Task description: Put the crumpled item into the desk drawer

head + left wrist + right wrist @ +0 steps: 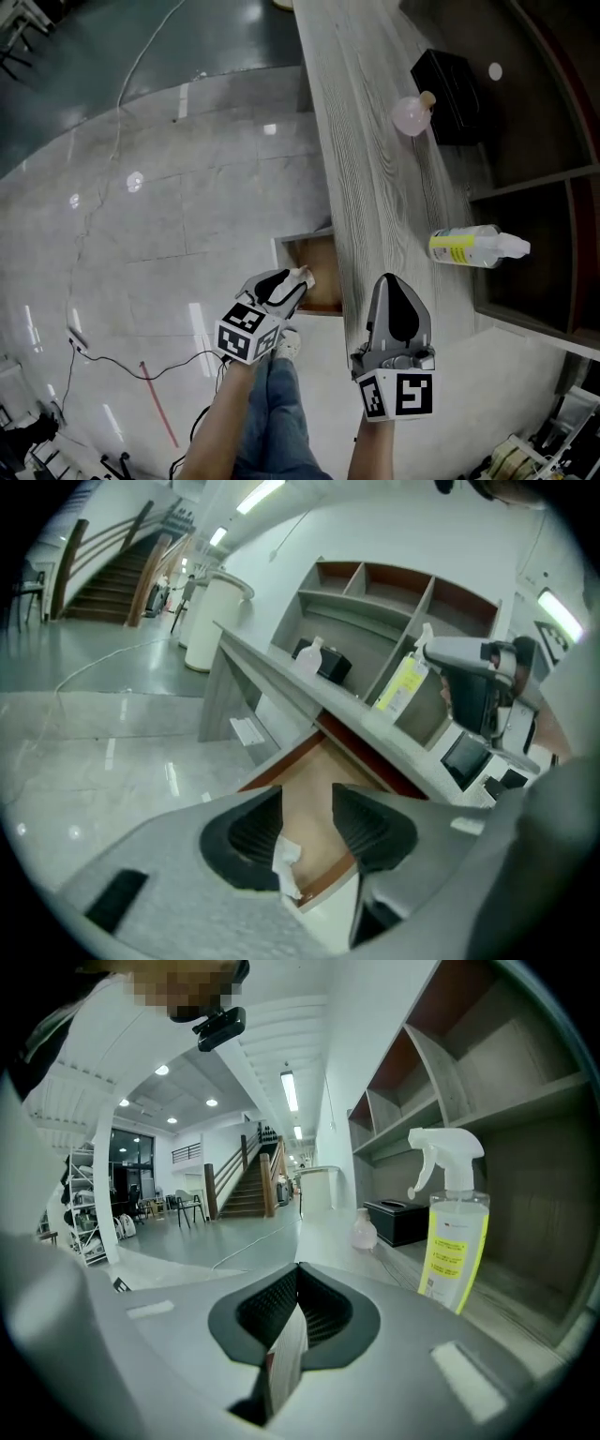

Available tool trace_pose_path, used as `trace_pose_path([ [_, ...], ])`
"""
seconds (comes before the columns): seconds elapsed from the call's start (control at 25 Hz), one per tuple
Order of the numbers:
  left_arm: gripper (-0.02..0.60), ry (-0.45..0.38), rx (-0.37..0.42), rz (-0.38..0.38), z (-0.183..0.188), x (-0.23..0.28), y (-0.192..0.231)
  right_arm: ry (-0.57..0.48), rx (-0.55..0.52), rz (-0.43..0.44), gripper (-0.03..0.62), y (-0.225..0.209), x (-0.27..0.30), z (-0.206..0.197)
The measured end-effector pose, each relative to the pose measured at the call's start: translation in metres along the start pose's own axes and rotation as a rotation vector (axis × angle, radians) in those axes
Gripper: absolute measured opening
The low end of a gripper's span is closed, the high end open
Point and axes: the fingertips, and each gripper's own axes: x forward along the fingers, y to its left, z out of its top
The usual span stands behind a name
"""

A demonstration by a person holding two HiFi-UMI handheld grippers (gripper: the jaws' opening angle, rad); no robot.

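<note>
The desk drawer [317,265] stands pulled out from the grey wooden desk [375,187], and its brown bottom [323,761] is bare. My left gripper [292,281] hangs over the drawer's front part. Its jaws [307,803] stand apart. The crumpled white item [286,862] clings to the inner face of the left pad, and the right pad does not touch it. In the head view the crumpled item [303,275] shows at the gripper's tip. My right gripper [392,281] rests over the desk top beside the drawer, shut [298,1274] with nothing in it.
On the desk stand a spray bottle with a yellow label [473,246] [455,1241], a small pink bottle [411,114] and a black box [448,82]. Open shelves [544,187] rise behind the desk. A cable [103,187] crosses the glossy floor. A person's legs [267,412] are below the drawer.
</note>
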Motion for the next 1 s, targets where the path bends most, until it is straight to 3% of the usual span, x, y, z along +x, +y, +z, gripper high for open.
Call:
trace_pose_path([
  [0.16,0.135,-0.149,0.04,0.05,0.065,-0.044,-0.008,-0.056,0.006,0.006,0.012,0.005,-0.011,0.038],
  [0.36,0.074,-0.368,0.168,0.094,0.185,-0.099,-0.029,-0.17,0.003,0.015,0.011,0.006,-0.016,0.114],
  [0.56,0.042,-0.534,0.28,0.132,0.269,-0.179,-0.067,-0.238,-0.002,0.039,0.011,0.022,-0.039,0.183],
  [0.8,0.008,-0.695,0.37,0.186,0.322,-0.273,-0.102,-0.335,-0.04,0.08,0.011,0.047,-0.072,0.246],
  [1.0,0.003,-0.776,0.451,0.242,0.344,-0.336,-0.125,-0.404,-0.069,0.087,0.011,0.058,-0.099,0.282],
])
